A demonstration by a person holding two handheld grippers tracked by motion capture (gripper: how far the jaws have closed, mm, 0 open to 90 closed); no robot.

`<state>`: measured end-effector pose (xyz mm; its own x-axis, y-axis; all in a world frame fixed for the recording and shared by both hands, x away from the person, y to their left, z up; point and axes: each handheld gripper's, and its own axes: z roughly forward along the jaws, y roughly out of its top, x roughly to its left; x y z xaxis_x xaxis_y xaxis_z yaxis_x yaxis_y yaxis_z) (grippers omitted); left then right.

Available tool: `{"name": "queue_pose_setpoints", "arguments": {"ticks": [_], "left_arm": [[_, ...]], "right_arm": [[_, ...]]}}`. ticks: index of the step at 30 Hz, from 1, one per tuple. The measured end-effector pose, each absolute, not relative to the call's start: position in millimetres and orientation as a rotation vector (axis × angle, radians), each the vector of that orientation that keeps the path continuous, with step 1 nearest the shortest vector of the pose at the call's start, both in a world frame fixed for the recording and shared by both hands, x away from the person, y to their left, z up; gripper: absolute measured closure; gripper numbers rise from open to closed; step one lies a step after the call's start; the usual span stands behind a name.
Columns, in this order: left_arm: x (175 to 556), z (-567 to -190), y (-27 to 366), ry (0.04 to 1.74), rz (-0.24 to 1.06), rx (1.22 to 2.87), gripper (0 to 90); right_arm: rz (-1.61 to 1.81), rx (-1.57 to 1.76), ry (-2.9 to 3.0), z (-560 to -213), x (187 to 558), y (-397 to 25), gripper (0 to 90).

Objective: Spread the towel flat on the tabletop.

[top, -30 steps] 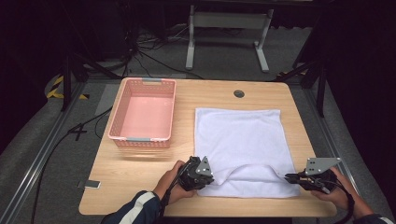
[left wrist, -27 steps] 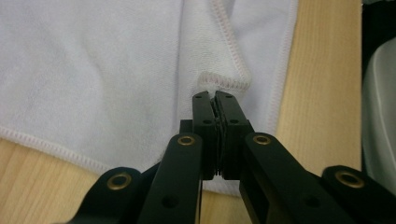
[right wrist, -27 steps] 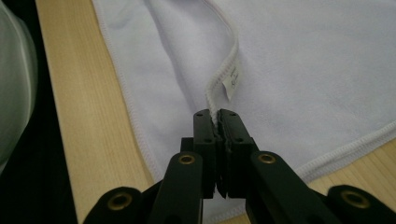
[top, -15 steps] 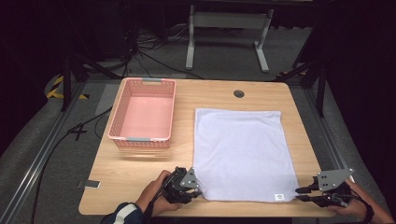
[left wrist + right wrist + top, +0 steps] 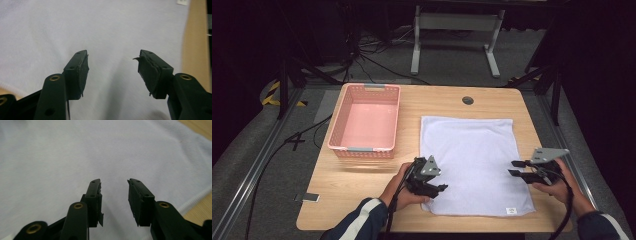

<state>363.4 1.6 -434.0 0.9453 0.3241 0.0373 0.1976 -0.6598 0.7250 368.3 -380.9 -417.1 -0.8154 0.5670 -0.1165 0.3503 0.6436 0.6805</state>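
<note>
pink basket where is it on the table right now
In the high view the pink basket sits on the table's far left part, just left of the white towel.

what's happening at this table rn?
A person holds a pair of tongs in each hand over a white towel spread flat on the wooden table. The left tongs sit at the towel's near-left edge, the right tongs at its right edge. Both are open, jaws apart above the cloth, gripping nothing. A pink basket stands to the left with nothing in it.
</note>
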Motion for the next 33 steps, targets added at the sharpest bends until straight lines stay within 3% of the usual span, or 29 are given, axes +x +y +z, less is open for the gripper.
{"name": "queue_pose_setpoints", "arguments": {"ticks": [5, 10, 16, 18, 20, 21, 22, 23, 27, 30, 32, 33], "left_arm": [[383, -457, -2, 0.424, 0.111, 2.349, 46.4], [375, -463, 5, 0.480, 0.031, 2.327, 46.3], [350, -457, 8, 0.345, -0.145, 2.401, 46.5], [339, -454, 10, 0.319, -0.094, 2.433, 45.9], [338, -450, 12, 0.334, -0.023, 2.430, 37.4], [341, -447, 12, 0.372, 0.038, 2.413, 37.4], [352, -443, 11, 0.459, 0.079, 2.335, 34.6], [352, -443, 11, 0.459, 0.079, 2.335, 33.7], [382, -438, -4, 0.507, 0.292, 2.345, 28.9], [412, -439, -12, 0.598, 0.242, 2.315, 29.5], [422, -441, -18, 0.580, 0.281, 2.348, 38.4], [426, -443, -20, 0.576, 0.283, 2.350, 38.4]], "right_arm": [[0.911, 0.803, 2.613, -444, 390, -373, 67.1], [0.968, 0.827, 2.638, -448, 374, -384, 65.8], [0.968, 0.799, 2.742, -446, 338, -391, 63.6], [0.947, 0.769, 2.767, -444, 325, -391, 58.9], [0.888, 0.745, 2.742, -440, 315, -392, 54.1], [0.888, 0.745, 2.742, -440, 315, -392, 54.1], [0.922, 0.765, 2.673, -434, 318, -395, 54.3], [0.922, 0.765, 2.673, -434, 318, -395, 54.3], [0.986, 0.948, 2.414, -418, 351, -408, 54.3], [0.964, 1.027, 2.313, -412, 382, -414, 57.6], [0.959, 1.073, 2.264, -411, 402, -418, 60.0], [0.965, 1.094, 2.250, -413, 411, -419, 61.7]]}}
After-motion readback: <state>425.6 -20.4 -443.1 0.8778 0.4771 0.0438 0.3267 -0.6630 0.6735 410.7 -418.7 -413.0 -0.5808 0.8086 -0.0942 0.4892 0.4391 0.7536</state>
